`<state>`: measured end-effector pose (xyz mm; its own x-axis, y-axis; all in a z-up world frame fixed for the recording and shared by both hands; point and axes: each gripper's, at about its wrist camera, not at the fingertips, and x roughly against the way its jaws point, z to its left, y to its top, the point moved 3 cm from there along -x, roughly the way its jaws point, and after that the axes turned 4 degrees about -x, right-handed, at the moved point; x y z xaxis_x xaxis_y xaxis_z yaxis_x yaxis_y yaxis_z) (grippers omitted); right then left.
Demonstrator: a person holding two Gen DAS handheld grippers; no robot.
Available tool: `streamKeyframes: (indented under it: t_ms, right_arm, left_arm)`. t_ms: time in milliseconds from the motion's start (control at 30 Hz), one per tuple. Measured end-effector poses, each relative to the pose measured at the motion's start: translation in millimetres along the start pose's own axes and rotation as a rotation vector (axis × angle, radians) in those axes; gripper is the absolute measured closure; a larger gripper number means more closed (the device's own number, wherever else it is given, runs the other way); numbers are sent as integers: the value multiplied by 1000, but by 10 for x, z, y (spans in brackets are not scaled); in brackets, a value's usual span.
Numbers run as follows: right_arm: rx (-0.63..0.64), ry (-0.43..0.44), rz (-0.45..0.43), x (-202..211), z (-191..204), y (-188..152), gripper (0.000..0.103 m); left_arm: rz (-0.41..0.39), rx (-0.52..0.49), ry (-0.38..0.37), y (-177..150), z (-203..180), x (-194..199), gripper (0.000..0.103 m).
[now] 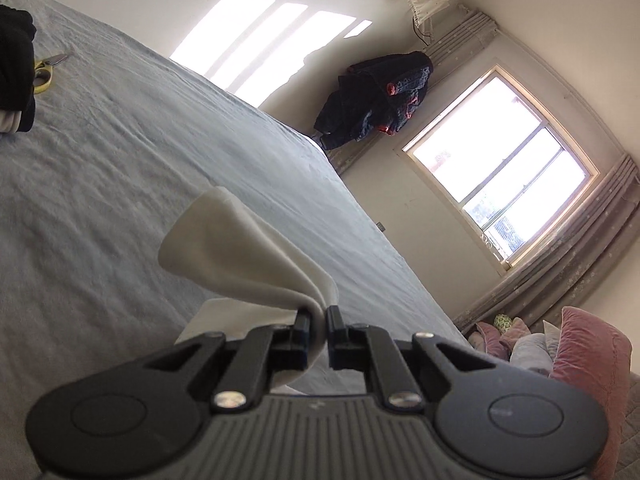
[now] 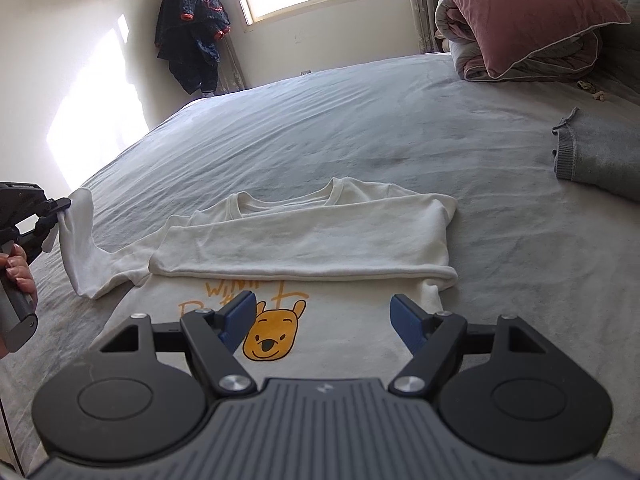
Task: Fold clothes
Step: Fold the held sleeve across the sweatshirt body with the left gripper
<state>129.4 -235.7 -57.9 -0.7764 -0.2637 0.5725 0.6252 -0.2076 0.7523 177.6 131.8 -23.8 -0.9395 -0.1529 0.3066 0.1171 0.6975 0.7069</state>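
A white T-shirt (image 2: 304, 236) with a yellow bear print lies on the grey bed sheet (image 2: 360, 120), its right sleeve folded across the chest. The left sleeve (image 2: 80, 240) is lifted off the bed at the far left. My left gripper (image 1: 319, 314) is shut on the end of that sleeve (image 1: 240, 248), which hangs up from its jaws; the same gripper (image 2: 64, 206) shows at the left edge of the right wrist view, held by a hand (image 2: 18, 272). My right gripper (image 2: 323, 312) hovers open over the shirt's printed front, nothing between its fingers.
A grey knitted garment (image 2: 596, 156) lies on the bed at right. A pink pillow (image 2: 520, 12) and rolled quilt sit at the head. Yellow-handled scissors (image 1: 44, 72) and a dark garment (image 1: 14, 72) lie on the sheet (image 1: 120, 160). Dark clothes (image 2: 192, 28) hang by the window.
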Motion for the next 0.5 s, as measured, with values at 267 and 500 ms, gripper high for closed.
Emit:
streamKeyframes:
  t_ms: [267,500]
  right_arm:
    - [-47,-6,-17,52,-93,58,26]
    - [-84,-14,-33,100,-168,110,26]
  left_arm:
    - [94,-83,-94,-421,-431,-35,95]
    - [192,-192,-165,-880,-762,-30,95]
